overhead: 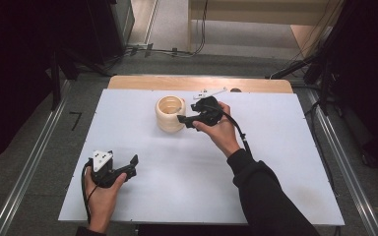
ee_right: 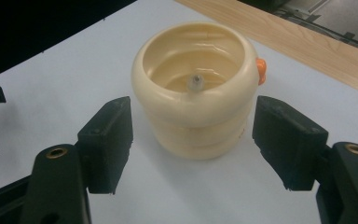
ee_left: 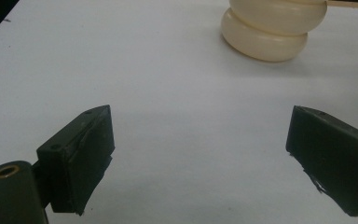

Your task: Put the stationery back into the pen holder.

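Cream ribbed cup (overhead: 170, 113) stands upright at the far middle of the white counter (overhead: 275, 147). Right tool (overhead: 189, 120) reaches it from its right, hand (overhead: 220, 129) angled in; jaws spread, one on each side of the cup, not touching. Right gripper view: small peg in the cup's floor, orange tab (ee_right: 260, 71) on its far side. Left tool (overhead: 130, 166) rests well nearer than the cup, jaws apart, empty.

white rectangular tabletop board (overhead: 275, 162) | light wooden strip along its far edge (overhead: 177, 82) | grey floor (overhead: 29, 162) | black cables on floor beyond table (overhead: 167, 50)
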Demonstrator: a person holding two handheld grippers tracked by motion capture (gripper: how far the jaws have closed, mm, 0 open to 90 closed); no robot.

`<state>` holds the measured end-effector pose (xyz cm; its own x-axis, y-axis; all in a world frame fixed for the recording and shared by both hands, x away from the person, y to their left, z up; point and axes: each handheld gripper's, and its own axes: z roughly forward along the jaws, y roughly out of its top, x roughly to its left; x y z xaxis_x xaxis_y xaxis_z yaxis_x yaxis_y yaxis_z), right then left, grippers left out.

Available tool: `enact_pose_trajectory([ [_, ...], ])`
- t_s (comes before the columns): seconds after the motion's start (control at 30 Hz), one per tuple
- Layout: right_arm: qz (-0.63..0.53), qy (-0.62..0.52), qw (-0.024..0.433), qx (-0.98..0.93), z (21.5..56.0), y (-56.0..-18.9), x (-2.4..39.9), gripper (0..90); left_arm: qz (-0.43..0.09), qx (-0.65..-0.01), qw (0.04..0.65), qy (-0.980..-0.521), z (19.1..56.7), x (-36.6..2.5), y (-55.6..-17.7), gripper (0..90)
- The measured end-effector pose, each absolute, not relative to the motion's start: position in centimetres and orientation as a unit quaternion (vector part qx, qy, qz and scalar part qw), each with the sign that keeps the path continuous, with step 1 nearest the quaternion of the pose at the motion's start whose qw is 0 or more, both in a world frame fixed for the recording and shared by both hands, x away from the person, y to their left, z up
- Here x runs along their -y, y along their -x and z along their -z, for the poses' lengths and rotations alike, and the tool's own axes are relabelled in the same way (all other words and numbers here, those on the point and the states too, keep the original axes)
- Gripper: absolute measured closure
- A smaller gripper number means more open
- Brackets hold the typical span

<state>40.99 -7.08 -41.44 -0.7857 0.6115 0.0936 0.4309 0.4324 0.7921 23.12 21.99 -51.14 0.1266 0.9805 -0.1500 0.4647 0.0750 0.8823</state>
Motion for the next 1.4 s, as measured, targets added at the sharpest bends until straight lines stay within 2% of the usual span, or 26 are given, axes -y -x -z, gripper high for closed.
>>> enact_pose_trajectory([
  [1.4, -0.429, -0.349, 0.113, -0.825, 44.8, -36.3, 16.1, 27.8, -0.296, -0.591, 0.431, -0.615, 51.2, -21.8, -23.1, 8.4],
])
